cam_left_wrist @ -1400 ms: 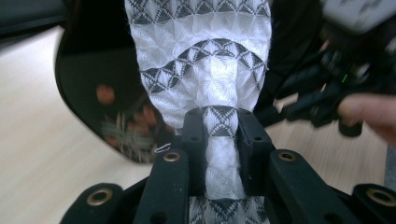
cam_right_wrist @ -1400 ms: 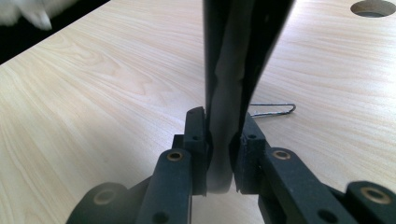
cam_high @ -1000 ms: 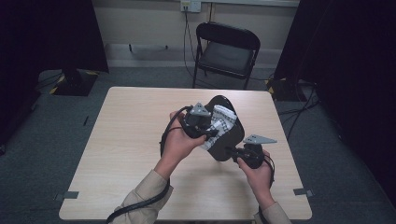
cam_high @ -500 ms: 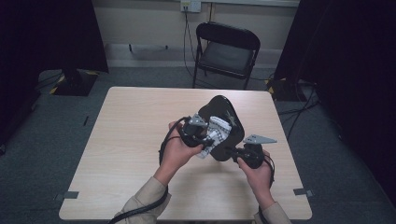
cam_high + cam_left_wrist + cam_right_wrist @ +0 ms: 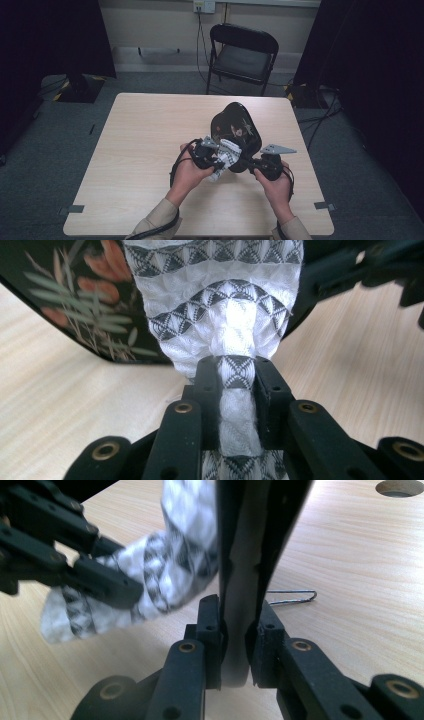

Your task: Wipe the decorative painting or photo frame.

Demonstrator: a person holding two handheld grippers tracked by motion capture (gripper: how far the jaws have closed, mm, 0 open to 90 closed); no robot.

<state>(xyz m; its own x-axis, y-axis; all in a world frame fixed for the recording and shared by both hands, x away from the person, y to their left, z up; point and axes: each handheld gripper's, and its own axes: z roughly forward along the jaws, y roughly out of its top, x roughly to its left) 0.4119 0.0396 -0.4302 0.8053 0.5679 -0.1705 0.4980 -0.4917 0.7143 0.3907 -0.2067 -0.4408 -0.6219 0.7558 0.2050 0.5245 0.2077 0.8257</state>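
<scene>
left gripper (image 5: 236,371) pinching patterned cloth (image 5: 220,305), right gripper (image 5: 239,622) clamping black tray (image 5: 235,127)

The pale wooden table (image 5: 140,150) lies bare to the left and near edge; the black floral lacquered tray (image 5: 235,127), held on edge, blocks the middle, a thin wire clip (image 5: 292,596) lying just behind it
</scene>
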